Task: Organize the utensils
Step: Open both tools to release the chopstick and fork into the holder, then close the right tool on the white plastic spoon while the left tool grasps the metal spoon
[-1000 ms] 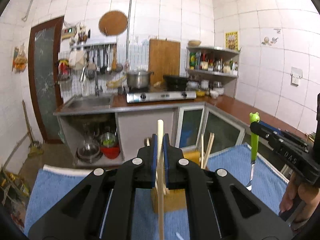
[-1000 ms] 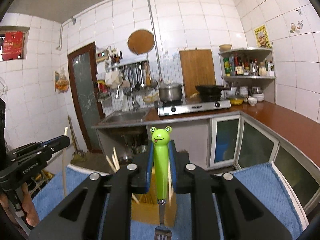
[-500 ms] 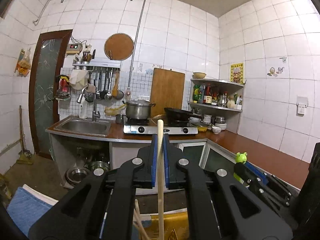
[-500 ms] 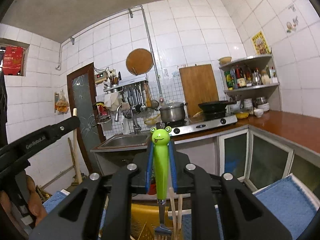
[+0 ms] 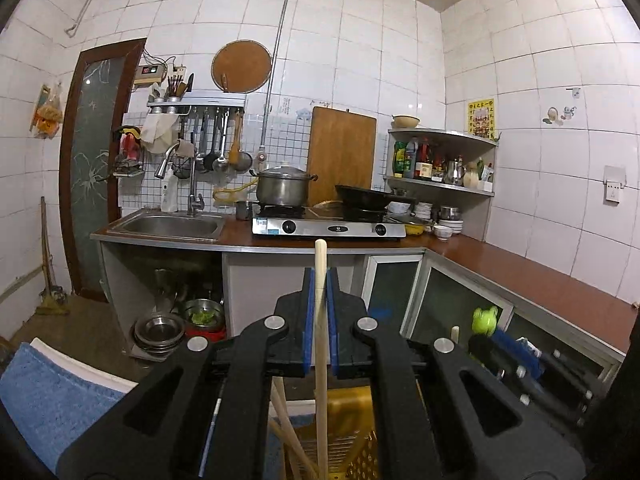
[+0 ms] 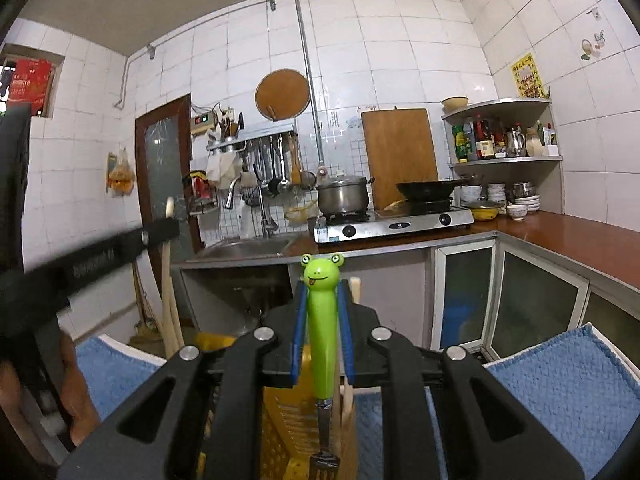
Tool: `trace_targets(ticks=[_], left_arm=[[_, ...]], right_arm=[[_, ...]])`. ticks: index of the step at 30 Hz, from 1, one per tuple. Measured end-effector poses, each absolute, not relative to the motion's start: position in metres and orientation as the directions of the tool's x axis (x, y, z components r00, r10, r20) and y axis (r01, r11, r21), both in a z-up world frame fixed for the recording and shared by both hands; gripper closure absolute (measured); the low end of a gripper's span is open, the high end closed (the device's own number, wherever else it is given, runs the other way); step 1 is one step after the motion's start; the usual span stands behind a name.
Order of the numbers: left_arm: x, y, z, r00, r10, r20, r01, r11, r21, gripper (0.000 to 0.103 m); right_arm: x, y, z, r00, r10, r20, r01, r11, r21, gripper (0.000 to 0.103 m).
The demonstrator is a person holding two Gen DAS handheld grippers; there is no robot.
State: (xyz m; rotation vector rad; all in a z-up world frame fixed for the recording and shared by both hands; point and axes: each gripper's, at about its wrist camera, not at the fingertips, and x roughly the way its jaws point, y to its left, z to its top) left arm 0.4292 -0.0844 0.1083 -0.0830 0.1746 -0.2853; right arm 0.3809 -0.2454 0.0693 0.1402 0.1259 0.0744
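Left gripper [image 5: 320,320] clamped on an upright wooden chopstick [image 5: 320,360], tip up, right gripper [image 6: 322,336] pinching a frog-handled fork [image 6: 322,332] vertically, tines down, both over what looks like a yellow utensil basket [image 6: 280,420] on blue towel [image 6: 560,392]

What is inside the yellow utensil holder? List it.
Wooden chopsticks lean inside the yellow utensil holder. The held chopstick and frog-handled fork reach down into it. Both grippers hide its bottom.
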Motion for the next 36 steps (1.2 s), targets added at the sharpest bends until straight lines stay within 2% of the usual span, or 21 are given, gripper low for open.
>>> trace_targets(ticks=[4, 9, 13, 15, 16, 17, 18, 20, 22, 25, 26, 28, 36], left_arm=[[0.427, -0.082, 0.107, 0.942, -0.293, -0.164, 0.28, 0.955, -0.102, 0.099], [0.42, -0.084, 0.084, 0.935, -0.281, -0.215, 0.274, 0.96, -0.06, 0.098], [0.418, -0.081, 0.075, 0.91, -0.281, -0.305, 0.273, 0.96, -0.07, 0.096], [0.413, -0.078, 0.069, 0.902, -0.268, -0.34, 0.263, 0.963, -0.062, 0.088], [0.408, -0.074, 0.067, 0.898, -0.263, -0.353, 0.259, 0.964, -0.06, 0.076], [0.405, -0.071, 0.068, 0.898, -0.259, -0.356, 0.253, 0.965, -0.064, 0.064], [0.397, -0.065, 0.068, 0.9, -0.253, -0.356, 0.244, 0.967, -0.073, 0.06], [0.383, -0.053, 0.072, 0.898, -0.248, -0.364, 0.231, 0.969, -0.092, 0.039], [0.368, -0.038, 0.074, 0.888, -0.24, -0.391, 0.215, 0.971, -0.106, 0.027], [0.352, -0.018, 0.07, 0.861, -0.237, -0.451, 0.203, 0.971, -0.123, 0.009], [0.346, -0.011, 0.067, 0.855, -0.229, -0.465, 0.192, 0.973, -0.126, 0.005], [0.336, 0.004, 0.055, 0.825, -0.214, -0.523, 0.168, 0.977, -0.134, 0.005], [0.31, 0.039, -0.005, 0.721, -0.175, -0.671, 0.108, 0.984, -0.14, 0.005]], right_arm=[[0.378, -0.248, 0.062, 0.987, 0.083, -0.136, -0.062, 0.987, 0.15, 0.087], [0.378, -0.25, 0.05, 0.977, 0.09, -0.192, -0.063, 0.988, 0.143, 0.087], [0.383, -0.254, 0.045, 0.959, 0.102, -0.265, -0.062, 0.986, 0.154, 0.085], [0.376, -0.256, 0.047, 0.958, 0.091, -0.273, -0.049, 0.986, 0.156, 0.058], [0.37, -0.256, 0.049, 0.96, 0.089, -0.266, -0.047, 0.986, 0.161, 0.053], [0.364, -0.257, 0.052, 0.961, 0.089, -0.261, -0.047, 0.986, 0.162, 0.053], [0.358, -0.257, 0.055, 0.961, 0.088, -0.262, -0.047, 0.986, 0.158, 0.053], [0.346, -0.256, 0.061, 0.956, 0.079, -0.282, -0.04, 0.989, 0.142, 0.053], [0.336, -0.254, 0.063, 0.947, 0.073, -0.312, -0.032, 0.99, 0.136, 0.052], [0.313, -0.246, 0.06, 0.935, 0.071, -0.347, -0.03, 0.992, 0.121, 0.039], [0.306, -0.244, 0.059, 0.933, 0.07, -0.354, -0.03, 0.993, 0.116, 0.036], [0.293, -0.236, 0.051, 0.92, 0.068, -0.386, -0.029, 0.994, 0.106, 0.033], [0.265, -0.206, 0.001, 0.841, 0.096, -0.532, -0.056, 0.994, 0.092, 0.033]])
